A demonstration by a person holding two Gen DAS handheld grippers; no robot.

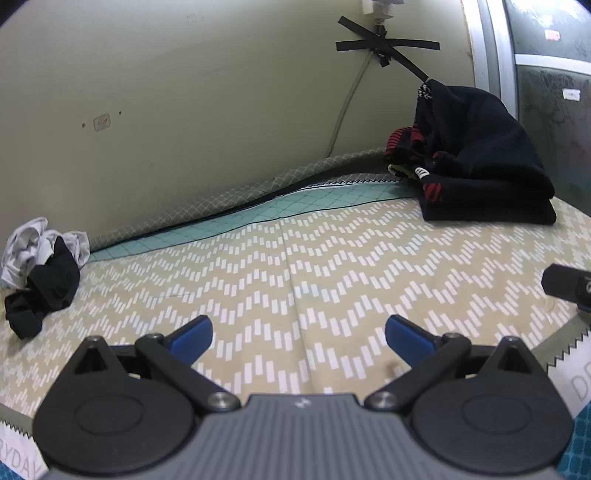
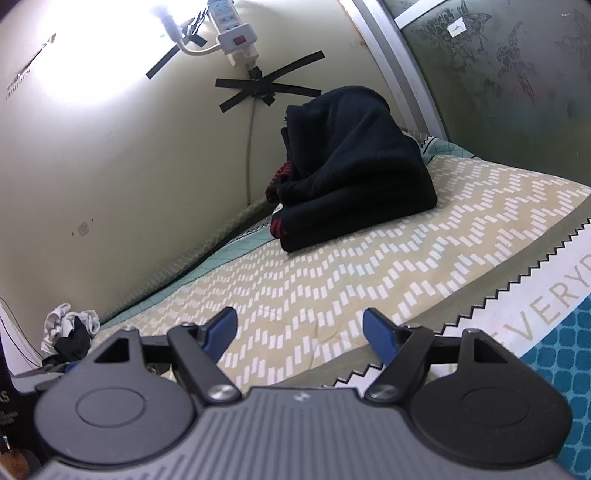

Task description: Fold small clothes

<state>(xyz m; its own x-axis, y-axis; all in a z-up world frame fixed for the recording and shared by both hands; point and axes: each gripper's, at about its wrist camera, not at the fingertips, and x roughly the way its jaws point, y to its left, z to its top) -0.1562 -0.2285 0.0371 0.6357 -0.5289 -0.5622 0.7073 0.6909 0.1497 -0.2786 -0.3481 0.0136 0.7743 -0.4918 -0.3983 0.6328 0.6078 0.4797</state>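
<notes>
A crumpled heap of small clothes lies by the wall at the left: a black garment (image 1: 48,288) in front of a white-grey one (image 1: 29,243). The same heap (image 2: 70,328) shows far left in the right wrist view. A pile of folded dark clothes (image 1: 480,158) with red-striped pieces leans in the far right corner, also seen as a black pile (image 2: 354,170). My left gripper (image 1: 298,338) is open over the patterned bedspread (image 1: 295,258), nothing between its blue pads. My right gripper (image 2: 300,334) is open too, empty, above the bedspread (image 2: 332,280).
A pale wall (image 1: 184,110) runs along the back with a taped cable (image 1: 384,46) and a power strip (image 2: 236,33). A dark frosted pane (image 2: 498,81) closes the right side. The right gripper's edge (image 1: 569,286) shows at the left view's right border.
</notes>
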